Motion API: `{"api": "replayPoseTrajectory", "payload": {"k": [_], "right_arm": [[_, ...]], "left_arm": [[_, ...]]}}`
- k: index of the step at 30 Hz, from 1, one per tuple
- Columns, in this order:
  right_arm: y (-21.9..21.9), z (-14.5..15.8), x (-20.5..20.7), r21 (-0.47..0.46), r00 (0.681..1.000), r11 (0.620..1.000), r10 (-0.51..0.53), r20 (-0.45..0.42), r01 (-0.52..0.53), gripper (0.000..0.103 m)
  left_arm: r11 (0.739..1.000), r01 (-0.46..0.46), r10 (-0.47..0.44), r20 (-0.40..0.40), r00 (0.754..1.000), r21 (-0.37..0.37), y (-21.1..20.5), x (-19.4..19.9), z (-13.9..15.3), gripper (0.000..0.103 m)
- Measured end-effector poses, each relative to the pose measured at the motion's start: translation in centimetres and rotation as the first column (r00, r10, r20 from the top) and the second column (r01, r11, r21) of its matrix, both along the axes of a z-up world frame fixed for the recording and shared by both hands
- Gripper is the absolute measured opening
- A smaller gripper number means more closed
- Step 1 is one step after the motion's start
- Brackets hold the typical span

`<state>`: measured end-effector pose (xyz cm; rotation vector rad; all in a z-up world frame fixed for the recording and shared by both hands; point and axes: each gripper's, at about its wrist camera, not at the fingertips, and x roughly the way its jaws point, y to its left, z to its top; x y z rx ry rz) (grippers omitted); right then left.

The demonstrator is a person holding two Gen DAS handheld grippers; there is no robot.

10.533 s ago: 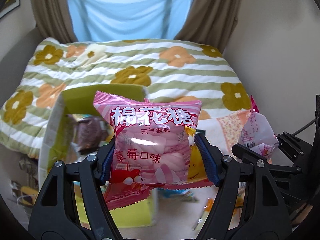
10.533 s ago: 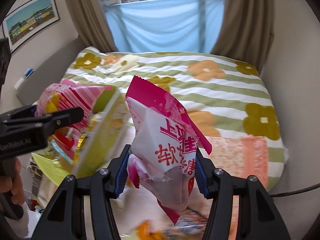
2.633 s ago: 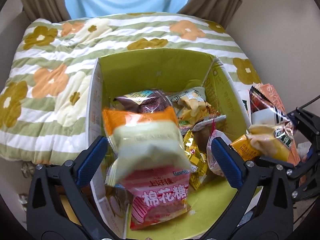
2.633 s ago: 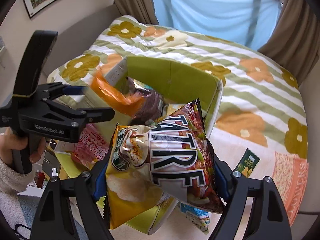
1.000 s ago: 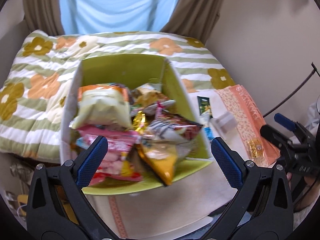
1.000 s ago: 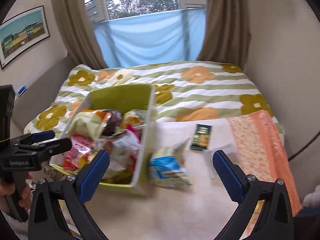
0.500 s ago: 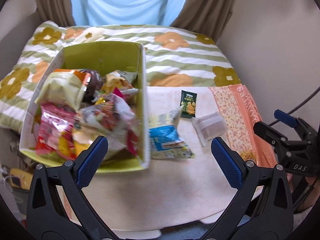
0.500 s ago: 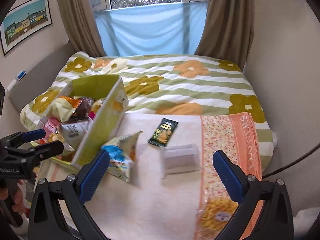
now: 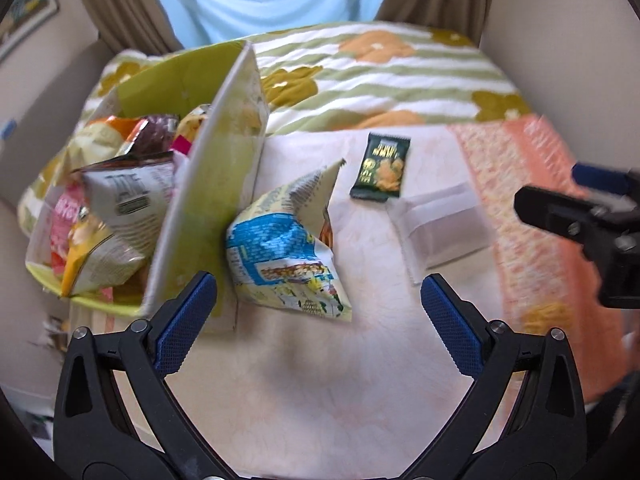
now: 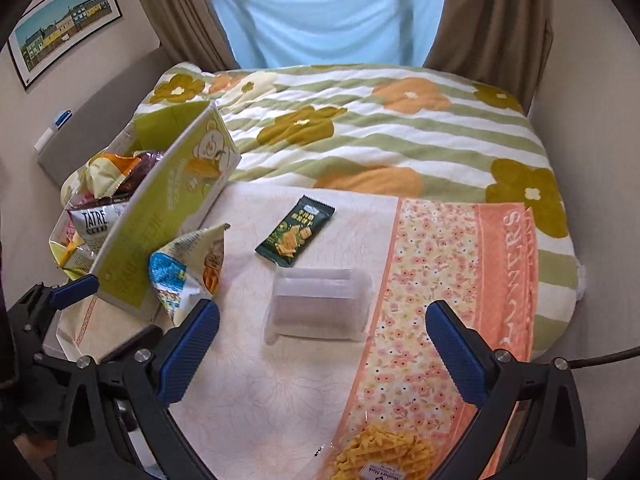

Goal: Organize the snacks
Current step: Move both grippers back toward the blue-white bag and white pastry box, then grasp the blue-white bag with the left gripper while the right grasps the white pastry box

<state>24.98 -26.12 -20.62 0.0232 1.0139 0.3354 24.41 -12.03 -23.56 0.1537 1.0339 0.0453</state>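
Note:
A green box [image 9: 208,216] [image 10: 168,216] stuffed with snack bags stands at the table's left end. A blue and cream bag [image 9: 288,248] [image 10: 188,268] leans against its side. Beyond lie a dark green cracker packet [image 9: 382,168] [image 10: 294,230] and a clear wrapped pack [image 9: 440,224] [image 10: 320,306]. A waffle snack pack [image 10: 384,456] lies at the near edge. My left gripper [image 9: 318,324] is open above the blue bag's near end. My right gripper [image 10: 320,352] is open just short of the clear pack, with nothing held.
The table [image 10: 260,392] has a pale cloth with an orange floral band [image 10: 448,280] on the right. Behind it is a bed with a green striped flower quilt [image 10: 380,128]. A wall stands close on the right; curtains and a window are at the back.
Both grippers have dropped lower and closer over the table. The left view has swung right, from the box to the loose snacks. Both stay open and empty.

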Motion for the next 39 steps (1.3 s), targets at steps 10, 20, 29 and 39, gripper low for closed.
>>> {"api": "replayPoseTrajectory", "payload": {"k": [10, 20, 29, 39], "right_arm": [[0.0, -5.6, 2.7, 0.053, 0.993, 0.999, 0.011, -0.114, -0.005, 0.103], [0.5, -8.9, 4.5, 0.094, 0.987, 0.995, -0.007, -0.164, 0.023, 0.103], [1.8, -9.7, 4.5, 0.082, 0.989, 0.996, -0.013, -0.146, 0.026, 0.103], [3.2, -11.2, 4.8, 0.023, 0.988, 0.999, -0.040, -0.152, 0.044, 0.103]], "left_arm": [[0.966, -0.055, 0.058, -0.004, 0.998, 0.253, -1.4, 3.9, -5.5, 0.098], [0.914, -0.045, 0.044, 0.012, 0.999, 0.404, -1.8, 5.4, -7.6, 0.074], [0.931, 0.023, -0.023, -0.004, 1.000, 0.364, -1.8, 4.7, -7.2, 0.055], [0.946, 0.066, -0.069, -0.001, 0.998, 0.318, -2.1, 3.7, -6.4, 0.051]]}}
